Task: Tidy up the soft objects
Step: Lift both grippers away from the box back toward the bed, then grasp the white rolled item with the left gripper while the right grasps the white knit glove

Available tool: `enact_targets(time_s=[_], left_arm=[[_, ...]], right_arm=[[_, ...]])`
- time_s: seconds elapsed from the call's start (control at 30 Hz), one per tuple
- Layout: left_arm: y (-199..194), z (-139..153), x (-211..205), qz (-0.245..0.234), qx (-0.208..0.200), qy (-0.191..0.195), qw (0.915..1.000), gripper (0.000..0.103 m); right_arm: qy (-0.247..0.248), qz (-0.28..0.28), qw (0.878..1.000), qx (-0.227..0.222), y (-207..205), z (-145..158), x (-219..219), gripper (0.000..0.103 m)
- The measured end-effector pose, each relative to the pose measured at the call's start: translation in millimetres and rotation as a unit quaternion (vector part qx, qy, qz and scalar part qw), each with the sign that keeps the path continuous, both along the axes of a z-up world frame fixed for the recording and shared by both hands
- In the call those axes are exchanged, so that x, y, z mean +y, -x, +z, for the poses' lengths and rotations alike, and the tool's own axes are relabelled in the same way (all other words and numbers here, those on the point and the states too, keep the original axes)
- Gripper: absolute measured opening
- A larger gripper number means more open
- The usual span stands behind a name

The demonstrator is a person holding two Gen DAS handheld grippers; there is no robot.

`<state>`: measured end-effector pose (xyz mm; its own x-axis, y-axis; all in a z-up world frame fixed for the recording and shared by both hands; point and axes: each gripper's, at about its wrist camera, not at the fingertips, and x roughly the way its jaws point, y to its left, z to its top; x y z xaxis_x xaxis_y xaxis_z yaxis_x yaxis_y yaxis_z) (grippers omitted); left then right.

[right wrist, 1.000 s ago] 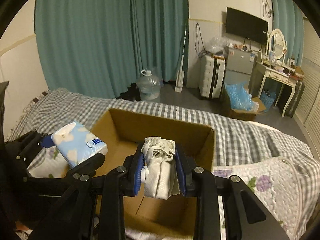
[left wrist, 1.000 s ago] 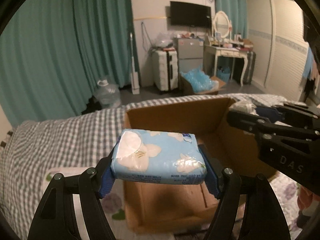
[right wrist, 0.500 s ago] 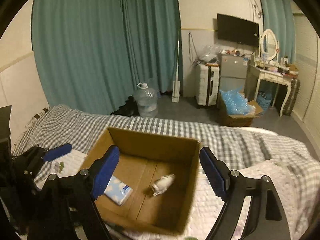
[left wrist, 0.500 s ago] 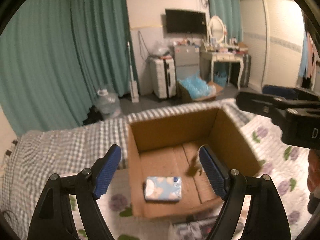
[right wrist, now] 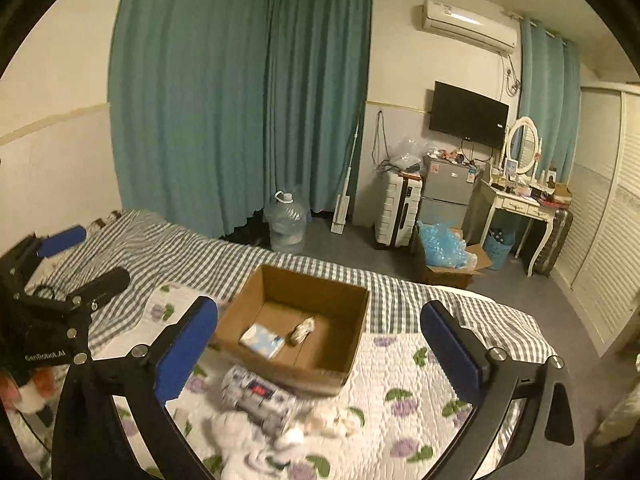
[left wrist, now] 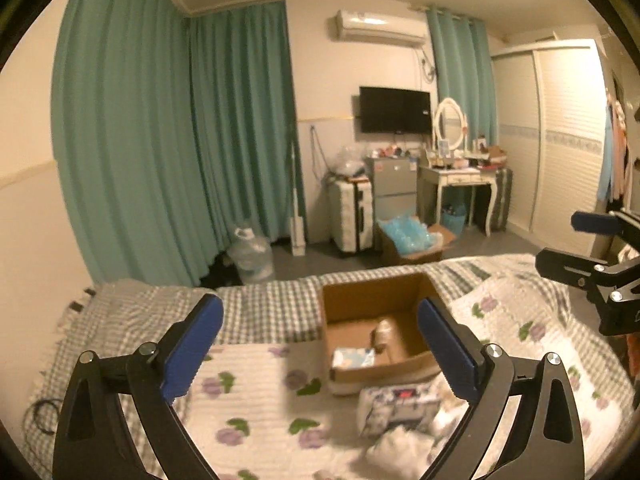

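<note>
now both your grippers hang spread and empty
left gripper [left wrist: 320, 344] and right gripper [right wrist: 318, 344] above the box [right wrist: 340, 300]; tissue pack [right wrist: 262, 340] and sock [right wrist: 302, 330] inside

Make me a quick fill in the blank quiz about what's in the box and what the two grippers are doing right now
1. The blue tissue pack lies inside the ____ box.
2. The left gripper and right gripper both have their jaws ____.
3. The patterned pack lies ____ the box, on the floral quilt.

Missing words: cardboard; open; outside
</note>
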<state>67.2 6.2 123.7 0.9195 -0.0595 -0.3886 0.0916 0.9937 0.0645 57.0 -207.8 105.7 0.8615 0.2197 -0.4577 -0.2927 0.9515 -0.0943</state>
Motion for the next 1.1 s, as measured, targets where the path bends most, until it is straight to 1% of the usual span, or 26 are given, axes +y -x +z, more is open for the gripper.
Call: enact_targets(time_s=[0.07, 0.13, 0.23, 0.3, 0.4, 0.47, 0.57, 0.67, 0.7, 0.77, 0.8, 0.87, 0.97, 1.03, 1.07, 1.1], left_arm=[[13.7, -5.7, 5.1, 0.000, -0.003, -0.008, 1.0000, 0.099], [23.5, -18.5, 9.4, 0.003, -0.002, -0.018, 0.9998, 0.099], [26.5, -47.0, 19.6, 0.022, 0.033, -0.022, 0.9990, 0.099], [27.3, -71.6, 29.2, 0.034, 0.050, -0.014, 0.9980, 0.099], [26.8, -111.8, 38.6, 0.049, 0.076, -0.017, 0.9958, 0.099], [22.2, -136.1, 42.2, 0.053, 0.099, -0.014, 0.9935, 0.099], [21.4, -167.9, 44.4, 0.057, 0.125, -0.003, 0.9906, 0.099], [16.0, -206.3, 46.4, 0.058, 0.155, 0.010, 0.9862, 0.099], [13.1, -221.2, 46.3, 0.056, 0.172, 0.007, 0.9835, 0.099], [9.6, -238.9, 45.8, 0.057, 0.195, -0.006, 0.9792, 0.099], [7.7, -248.3, 45.5, 0.058, 0.207, -0.013, 0.9766, 0.099], [6.8, -257.9, 45.9, 0.060, 0.218, -0.023, 0.9739, 0.099], [7.1, -261.7, 46.8, 0.056, 0.222, -0.030, 0.9730, 0.099], [6.9, -264.8, 45.7, 0.050, 0.225, -0.029, 0.9726, 0.099], [8.7, -266.4, 44.7, 0.046, 0.228, -0.028, 0.9721, 0.099], [9.4, -268.3, 43.2, 0.041, 0.232, -0.027, 0.9715, 0.099]], right_arm=[[0.007, 0.014, 1.000, 0.000, 18.4, -8.8, 10.7, 0.102], [0.011, 0.025, 1.000, 0.004, 28.8, -21.9, 22.1, 0.102], [0.020, 0.035, 0.999, 0.021, 37.9, -59.6, 39.0, 0.102], [0.025, 0.036, 0.998, 0.037, 34.8, -91.3, 49.2, 0.102], [0.021, 0.033, 0.997, 0.069, 22.7, -137.6, 58.6, 0.102], [0.029, 0.031, 0.995, 0.091, 11.7, -169.6, 62.9, 0.102], [0.031, 0.032, 0.992, 0.115, 0.0, -203.3, 68.4, 0.102], [0.017, 0.044, 0.989, 0.143, -9.0, -233.8, 70.8, 0.102], [0.018, 0.046, 0.987, 0.153, -11.6, -244.5, 72.3, 0.102], [0.026, 0.053, 0.984, 0.171, -15.4, -263.2, 77.0, 0.101], [0.030, 0.056, 0.982, 0.177, -16.5, -269.3, 79.1, 0.099], [0.043, 0.064, 0.978, 0.194, -19.8, -284.7, 86.3, 0.097], [0.067, 0.064, 0.974, 0.205, -25.3, -301.2, 93.5, 0.092], [0.077, 0.060, 0.973, 0.209, -29.6, -307.9, 95.7, 0.083], [0.081, 0.055, 0.972, 0.212, -31.3, -309.8, 95.8, 0.072], [0.079, 0.054, 0.972, 0.213, -31.4, -309.8, 94.6, 0.067]])
